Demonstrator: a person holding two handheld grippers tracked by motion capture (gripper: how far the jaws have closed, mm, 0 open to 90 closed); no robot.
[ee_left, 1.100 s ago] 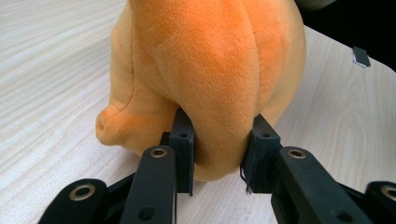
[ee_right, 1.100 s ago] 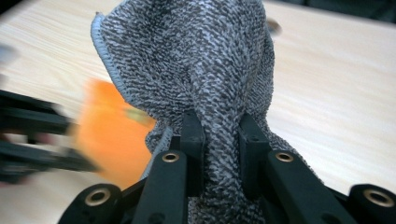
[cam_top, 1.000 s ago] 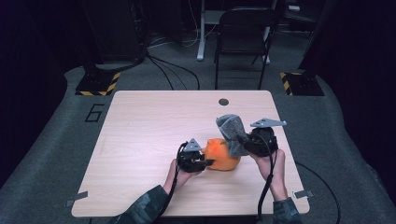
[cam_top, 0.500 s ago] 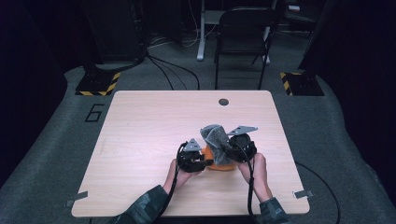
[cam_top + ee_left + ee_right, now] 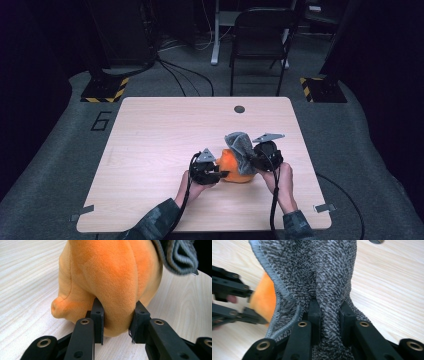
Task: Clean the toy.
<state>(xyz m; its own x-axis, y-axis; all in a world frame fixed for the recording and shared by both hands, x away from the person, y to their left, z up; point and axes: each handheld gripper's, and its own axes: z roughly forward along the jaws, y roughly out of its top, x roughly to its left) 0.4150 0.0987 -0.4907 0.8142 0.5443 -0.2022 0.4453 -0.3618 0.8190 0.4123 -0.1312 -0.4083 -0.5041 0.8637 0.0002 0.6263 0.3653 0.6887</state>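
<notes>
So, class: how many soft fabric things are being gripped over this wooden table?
2: a plush orange toy pinched by the left gripper, and a grey knitted cloth clamped in the right gripper, draped against it.

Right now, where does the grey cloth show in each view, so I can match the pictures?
High view: the grey cloth sits right of centre, draped over the orange plush toy, pinched by the right hand-held gripper.
Left gripper view: top right corner, hanging over the toy.
Right gripper view: the cloth runs up the middle, bunched between the jaws.
Shared landmark: the orange plush toy, at the left edge there.
</notes>
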